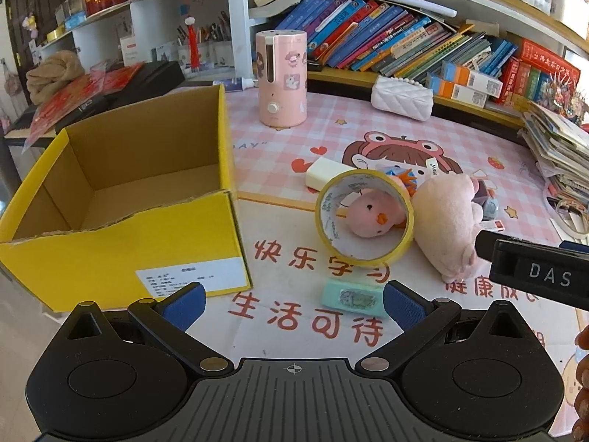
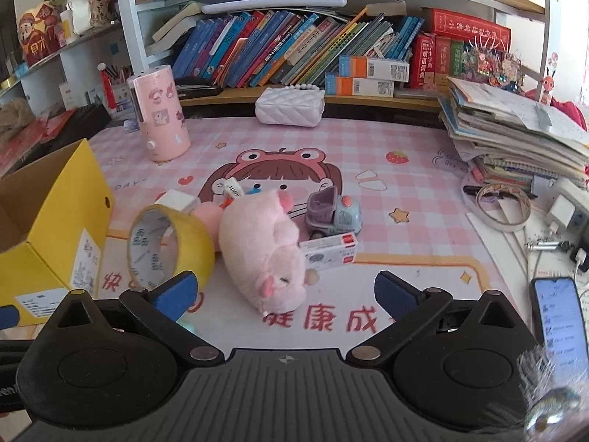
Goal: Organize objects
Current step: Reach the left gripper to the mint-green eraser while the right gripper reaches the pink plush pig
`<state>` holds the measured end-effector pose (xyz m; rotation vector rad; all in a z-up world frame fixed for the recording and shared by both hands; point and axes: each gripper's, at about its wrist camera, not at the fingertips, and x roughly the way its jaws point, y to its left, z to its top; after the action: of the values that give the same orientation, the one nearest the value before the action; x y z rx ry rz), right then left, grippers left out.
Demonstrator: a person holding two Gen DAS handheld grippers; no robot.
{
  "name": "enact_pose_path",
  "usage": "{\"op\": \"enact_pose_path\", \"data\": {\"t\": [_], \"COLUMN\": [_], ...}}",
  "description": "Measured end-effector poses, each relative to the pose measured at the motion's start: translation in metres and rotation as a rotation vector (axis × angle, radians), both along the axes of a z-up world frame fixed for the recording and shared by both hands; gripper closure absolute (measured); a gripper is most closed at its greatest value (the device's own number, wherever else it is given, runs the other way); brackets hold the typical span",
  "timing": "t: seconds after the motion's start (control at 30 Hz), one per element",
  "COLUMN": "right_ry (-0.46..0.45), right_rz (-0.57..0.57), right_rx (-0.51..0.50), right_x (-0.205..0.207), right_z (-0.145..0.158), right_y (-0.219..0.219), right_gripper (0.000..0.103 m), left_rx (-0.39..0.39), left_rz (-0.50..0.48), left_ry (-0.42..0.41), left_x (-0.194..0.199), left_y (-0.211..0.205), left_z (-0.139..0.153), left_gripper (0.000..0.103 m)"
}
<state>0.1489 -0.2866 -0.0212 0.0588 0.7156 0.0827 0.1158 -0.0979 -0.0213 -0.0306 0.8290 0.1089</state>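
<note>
An empty yellow cardboard box (image 1: 121,199) (image 2: 55,221) stands at the left of the pink desk mat. Right of it a yellow tape roll (image 1: 364,215) (image 2: 171,248) stands on edge, with a small pink chick plush (image 1: 371,217) seen through its hole. A pink pig plush (image 1: 447,224) (image 2: 261,254) lies beside the roll. A mint eraser (image 1: 351,296) lies just ahead of my left gripper (image 1: 294,304), which is open and holds nothing. My right gripper (image 2: 285,293) is open too, just short of the pig. A toy truck (image 2: 333,211), a small white-red box (image 2: 329,252) and a cream block (image 1: 325,173) lie nearby.
A pink humidifier (image 1: 281,79) (image 2: 160,112) and a white quilted purse (image 1: 401,97) (image 2: 291,107) stand at the back, under shelves of books (image 2: 294,48). A paper stack (image 2: 515,132), a white tape ring (image 2: 502,204) and a phone (image 2: 561,326) fill the right side.
</note>
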Motion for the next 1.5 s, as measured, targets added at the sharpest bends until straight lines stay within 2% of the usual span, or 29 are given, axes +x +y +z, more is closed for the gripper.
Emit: {"op": "enact_pose_path", "data": {"t": [0.1, 0.27, 0.4, 0.5, 0.6, 0.73, 0.87, 1.03, 1.1, 1.13, 1.2, 1.33, 1.5], "right_ry": [-0.048, -0.173, -0.149, -0.109, -0.056, -0.011, -0.02, -0.017, -0.009, -0.006, -0.001, -0.002, -0.006], "right_rz": [0.008, 0.026, 0.067, 0.011, 0.001, 0.022, 0.073, 0.118, 0.129, 0.133, 0.145, 0.181, 0.258], "right_rx": [0.002, 0.032, 0.042, -0.021, 0.009, 0.046, 0.032, 0.018, 0.012, 0.01, 0.002, -0.025, -0.106], "right_x": [0.002, 0.004, 0.009, 0.014, 0.019, 0.025, 0.026, 0.032, 0.035, 0.036, 0.038, 0.044, 0.055], "right_z": [0.0, 0.006, 0.01, 0.008, 0.001, -0.004, -0.005, -0.006, -0.007, -0.008, -0.01, -0.012, -0.017], "right_y": [-0.006, -0.018, -0.023, -0.023, -0.031, -0.034, -0.031, -0.03, -0.03, -0.029, -0.027, -0.021, -0.005], "right_gripper": [0.0, 0.0, 0.0, 0.0, 0.004, 0.019, 0.02, 0.02, 0.02, 0.02, 0.02, 0.02, 0.02], "left_rx": [0.011, -0.014, -0.024, -0.047, -0.085, -0.109, -0.099, -0.095, -0.075, -0.066, -0.047, -0.072, -0.074], "left_rz": [-0.004, -0.047, -0.068, -0.087, -0.106, -0.109, -0.087, -0.105, -0.112, -0.114, -0.119, -0.121, -0.112], "left_ry": [0.007, 0.018, 0.0, -0.017, 0.004, 0.029, 0.072, 0.098, 0.112, 0.124, 0.124, 0.117, 0.076], "left_x": [0.004, 0.009, 0.01, 0.01, 0.014, 0.022, 0.034, 0.047, 0.05, 0.052, 0.054, 0.054, 0.048], "left_y": [-0.005, -0.013, -0.019, -0.021, -0.023, -0.025, -0.026, -0.03, -0.033, -0.034, -0.035, -0.032, -0.027], "left_z": [-0.001, -0.006, -0.008, -0.011, -0.018, -0.029, -0.042, -0.054, -0.058, -0.06, -0.062, -0.059, -0.046], "left_gripper": [0.0, 0.0, 0.0, 0.0, 0.0, 0.0, 0.002, 0.008, 0.015, 0.024, 0.033, 0.034, 0.034]}}
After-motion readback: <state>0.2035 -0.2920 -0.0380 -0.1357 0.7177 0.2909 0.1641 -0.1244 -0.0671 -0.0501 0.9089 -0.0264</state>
